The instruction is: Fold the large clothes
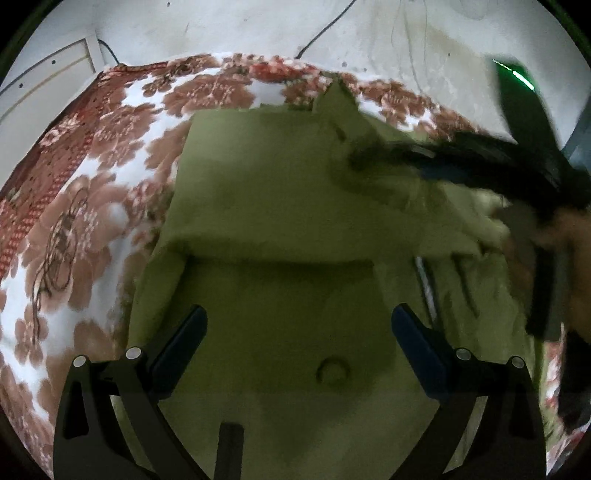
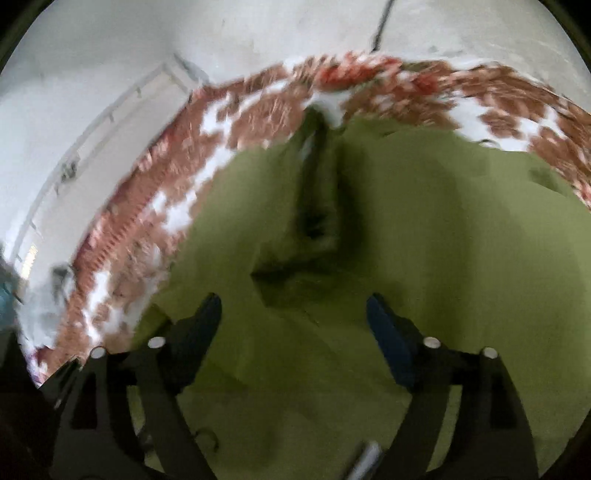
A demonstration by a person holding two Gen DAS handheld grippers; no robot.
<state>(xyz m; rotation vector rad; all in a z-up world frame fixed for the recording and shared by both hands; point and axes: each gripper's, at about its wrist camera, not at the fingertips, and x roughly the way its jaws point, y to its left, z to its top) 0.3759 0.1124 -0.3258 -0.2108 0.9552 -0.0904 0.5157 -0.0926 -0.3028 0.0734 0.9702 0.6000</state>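
Note:
An olive-green garment (image 1: 266, 206) lies spread on a floral bed cover (image 1: 92, 192), partly folded, with a round button (image 1: 334, 371) near my left gripper. My left gripper (image 1: 299, 325) is open and empty just above the cloth. The right gripper's body (image 1: 480, 158) shows blurred at the right of the left wrist view, over the garment's right side. In the right wrist view the same green garment (image 2: 424, 240) fills the middle, with a dark fold (image 2: 317, 192) running away from me. My right gripper (image 2: 295, 314) is open and empty above it.
The bed cover (image 2: 236, 122) is white with brown and red flowers and reaches to a pale wall (image 1: 258, 26). A black cable (image 1: 325, 27) hangs on the wall. A white door or panel (image 1: 40, 81) stands at the far left.

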